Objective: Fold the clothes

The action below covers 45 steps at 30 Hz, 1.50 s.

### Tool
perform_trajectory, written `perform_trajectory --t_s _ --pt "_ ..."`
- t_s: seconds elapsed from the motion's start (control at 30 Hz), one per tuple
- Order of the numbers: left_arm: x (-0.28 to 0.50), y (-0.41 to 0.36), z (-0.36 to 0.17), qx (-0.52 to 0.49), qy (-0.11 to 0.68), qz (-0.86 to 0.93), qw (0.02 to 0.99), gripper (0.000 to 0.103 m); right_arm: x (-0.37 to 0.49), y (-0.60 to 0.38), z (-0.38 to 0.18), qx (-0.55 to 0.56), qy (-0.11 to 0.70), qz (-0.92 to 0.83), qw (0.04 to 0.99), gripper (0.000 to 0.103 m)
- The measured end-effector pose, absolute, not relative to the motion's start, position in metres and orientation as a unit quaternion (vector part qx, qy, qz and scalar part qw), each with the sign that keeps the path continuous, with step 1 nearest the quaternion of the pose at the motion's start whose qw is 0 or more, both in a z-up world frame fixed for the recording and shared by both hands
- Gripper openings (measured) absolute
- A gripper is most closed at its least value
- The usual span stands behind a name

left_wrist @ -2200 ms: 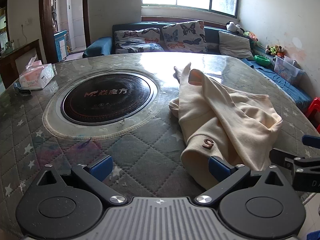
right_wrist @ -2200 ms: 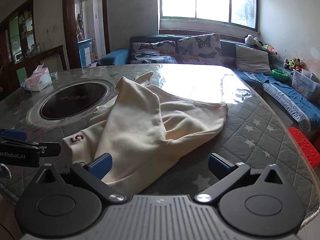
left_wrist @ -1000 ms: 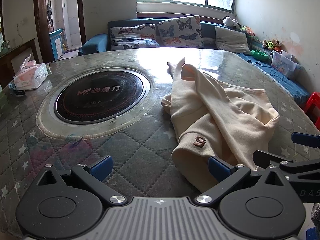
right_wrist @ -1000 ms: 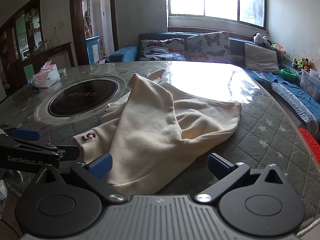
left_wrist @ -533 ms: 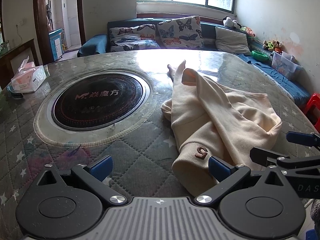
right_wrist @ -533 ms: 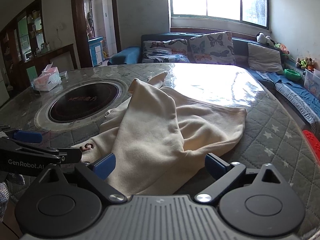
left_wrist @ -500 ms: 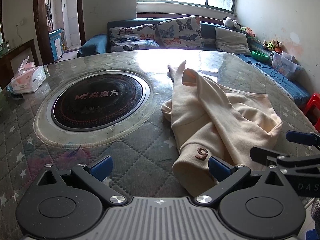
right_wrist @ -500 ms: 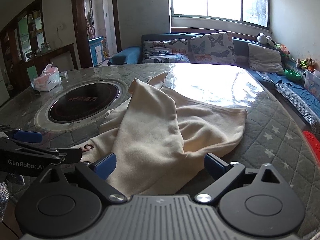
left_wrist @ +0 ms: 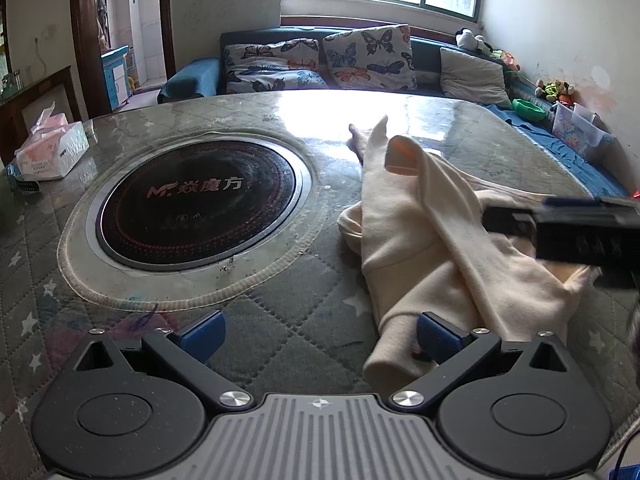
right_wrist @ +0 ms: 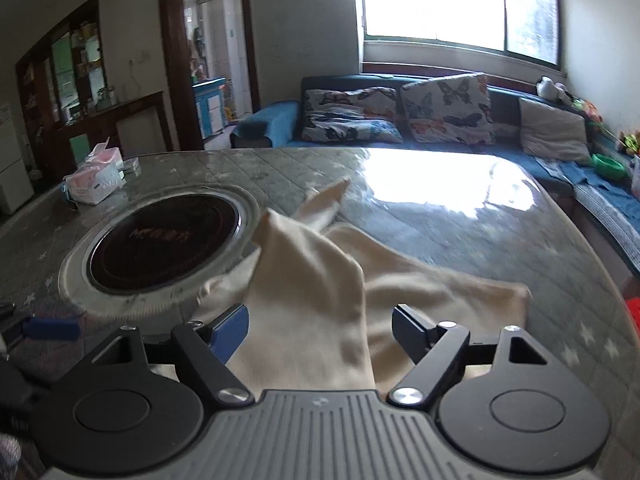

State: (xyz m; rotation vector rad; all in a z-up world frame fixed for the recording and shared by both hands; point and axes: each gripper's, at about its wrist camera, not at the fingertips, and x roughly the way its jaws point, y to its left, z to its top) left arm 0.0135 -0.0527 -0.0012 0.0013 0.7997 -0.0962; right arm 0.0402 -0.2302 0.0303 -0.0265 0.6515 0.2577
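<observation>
On the quilted, star-patterned surface (left_wrist: 280,320), a cream garment (left_wrist: 436,248) lay crumpled and unfolded at about three o'clock from the round black hotplate (left_wrist: 196,204) set into the middle. One long part reached away toward twelve o'clock, ending near the bright window glare. A tissue box (left_wrist: 50,150) sat far off at ten o'clock, well clear of the work. The left gripper (left_wrist: 318,330) hung low at the near edge with its jaws wide apart; its right blue pad sat against the garment's nearest rolled edge, but nothing was clamped. The right gripper (right_wrist: 318,332) was over the garment, blurred by movement, and its jaws were closing with a raised ridge of cream cloth (right_wrist: 316,280) standing between them; the pads did not yet look pressed onto it. The step in hand seemed to be taking hold so the garment could be spread flat. To do it well, the right jaws would probably want a single layer at an edge or corner, not a thick bunched ridge, which could slip or drag the whole heap. The left jaws would likely do best taking the near rolled edge, so both could draw the cloth apart evenly. Which part was sleeve or hem could not be told.
</observation>
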Motion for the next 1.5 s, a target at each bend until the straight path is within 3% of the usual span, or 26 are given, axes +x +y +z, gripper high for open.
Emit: perform_trajectory --t_s 0.3,0.43,0.63,0.93,1.3,1.33,1.43,1.5 --pt "0.025 -0.045 -0.009 -0.003 0.400 -0.041 0.916 0.103 0.097 -0.206 0.025 -0.029 0.325 0.146 0.934 0.067" --pt "0.028 -0.041 -0.011 -0.005 0.404 -0.036 0.914 0.103 0.115 -0.202 0.017 -0.031 0.335 0.145 0.930 0.050" --pt "0.030 -0.040 -0.011 -0.004 0.406 -0.031 0.913 0.103 0.114 -0.215 0.017 -0.014 0.338 0.153 0.929 0.009" --pt "0.026 -0.046 -0.008 0.001 0.400 -0.038 0.916 0.103 0.070 -0.272 0.050 -0.001 0.281 0.088 0.956 0.004" --pt "0.022 -0.059 -0.007 0.008 0.395 -0.056 0.917 0.103 0.031 -0.314 0.070 0.004 0.270 0.064 0.961 0.008" --pt "0.021 -0.060 -0.007 0.009 0.394 -0.057 0.917 0.103 0.033 -0.310 0.069 0.003 0.272 0.072 0.960 0.010" --pt "0.021 -0.058 -0.007 0.010 0.395 -0.054 0.917 0.103 0.046 -0.292 0.062 -0.002 0.278 0.101 0.955 0.027" --pt "0.021 -0.056 -0.006 0.009 0.396 -0.053 0.917 0.103 0.055 -0.279 0.057 -0.005 0.283 0.121 0.951 0.032"
